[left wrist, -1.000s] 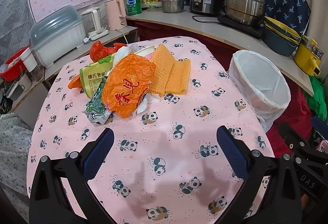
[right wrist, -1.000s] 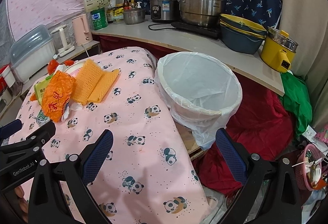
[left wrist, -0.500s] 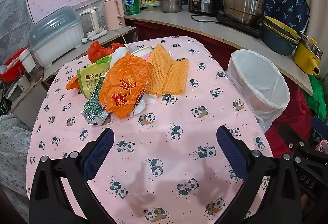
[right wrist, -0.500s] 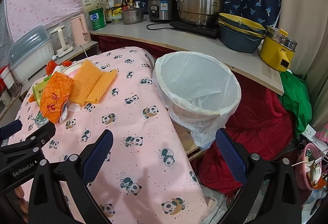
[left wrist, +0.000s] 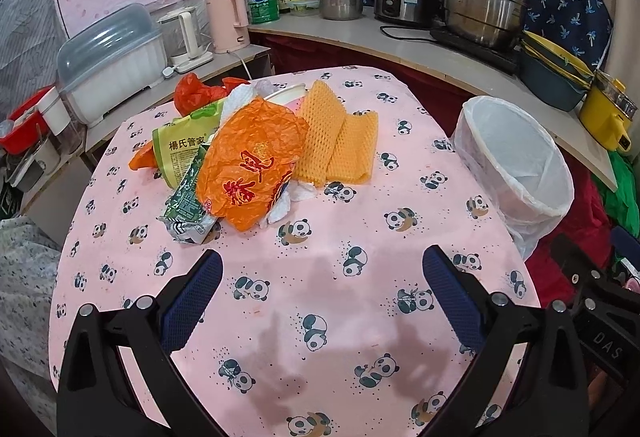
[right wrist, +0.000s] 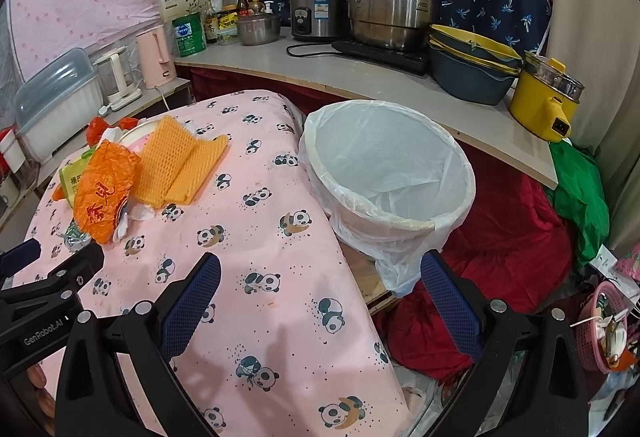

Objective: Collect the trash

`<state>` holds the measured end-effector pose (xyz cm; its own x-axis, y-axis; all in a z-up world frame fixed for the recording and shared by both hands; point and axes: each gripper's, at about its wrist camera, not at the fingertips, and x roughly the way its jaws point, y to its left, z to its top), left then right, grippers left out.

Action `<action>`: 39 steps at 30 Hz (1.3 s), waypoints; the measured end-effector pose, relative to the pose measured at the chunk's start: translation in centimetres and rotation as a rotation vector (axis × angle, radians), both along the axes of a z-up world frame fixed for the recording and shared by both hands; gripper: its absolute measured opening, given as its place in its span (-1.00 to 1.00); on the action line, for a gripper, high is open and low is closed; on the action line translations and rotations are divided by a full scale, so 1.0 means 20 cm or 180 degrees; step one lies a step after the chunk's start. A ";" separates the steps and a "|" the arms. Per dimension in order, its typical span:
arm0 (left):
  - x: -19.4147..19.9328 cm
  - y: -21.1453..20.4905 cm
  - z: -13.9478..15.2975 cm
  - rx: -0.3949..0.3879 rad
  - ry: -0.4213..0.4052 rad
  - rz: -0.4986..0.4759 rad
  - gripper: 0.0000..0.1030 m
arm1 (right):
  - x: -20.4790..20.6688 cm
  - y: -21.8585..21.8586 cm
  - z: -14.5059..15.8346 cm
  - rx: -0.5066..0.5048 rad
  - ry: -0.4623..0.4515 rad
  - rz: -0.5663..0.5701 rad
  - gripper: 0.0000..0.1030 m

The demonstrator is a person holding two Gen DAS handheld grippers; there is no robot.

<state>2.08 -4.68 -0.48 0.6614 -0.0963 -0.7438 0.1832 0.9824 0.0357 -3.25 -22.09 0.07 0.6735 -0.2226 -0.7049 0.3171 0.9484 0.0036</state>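
Observation:
A heap of trash lies on the pink panda tablecloth [left wrist: 320,277]: an orange plastic bag [left wrist: 252,165], yellow foam netting [left wrist: 340,137], a green snack packet [left wrist: 180,149], a green-silver wrapper [left wrist: 188,213], a red bag [left wrist: 192,93], white tissue and a paper cup. A white-lined bin [right wrist: 384,173] stands at the table's right edge. My left gripper [left wrist: 320,289] is open and empty, short of the heap. My right gripper [right wrist: 320,293] is open and empty over the table edge, near the bin. The heap also shows in the right wrist view [right wrist: 108,185].
A curved counter [right wrist: 360,77] behind holds steel pots, a rice cooker, kettles, bottles, stacked bowls and a yellow pot [right wrist: 544,101]. A dish box [left wrist: 112,65] stands left. Red and green cloth [right wrist: 500,237] lies on the floor beside the bin. A pink basket [right wrist: 604,329] sits at far right.
Both grippers have drawn back and up slightly, so the heap and the bin look a little farther away. Both stay open. Nothing on the table has moved.

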 end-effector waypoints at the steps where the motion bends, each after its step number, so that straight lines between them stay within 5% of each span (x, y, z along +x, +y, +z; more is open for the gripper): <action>1: 0.01 0.00 0.00 0.0001 0.0002 0.0002 0.85 | 0.01 0.00 0.00 0.0000 0.0006 -0.0002 0.87; 27: 0.13 0.03 -0.05 -0.0029 0.0010 0.0007 0.85 | 0.17 0.01 -0.06 -0.0005 0.0084 0.0007 0.87; 39: 0.39 0.29 -0.10 0.0051 -0.0040 0.0214 0.86 | 0.48 0.16 -0.13 0.0144 0.0099 0.0334 0.87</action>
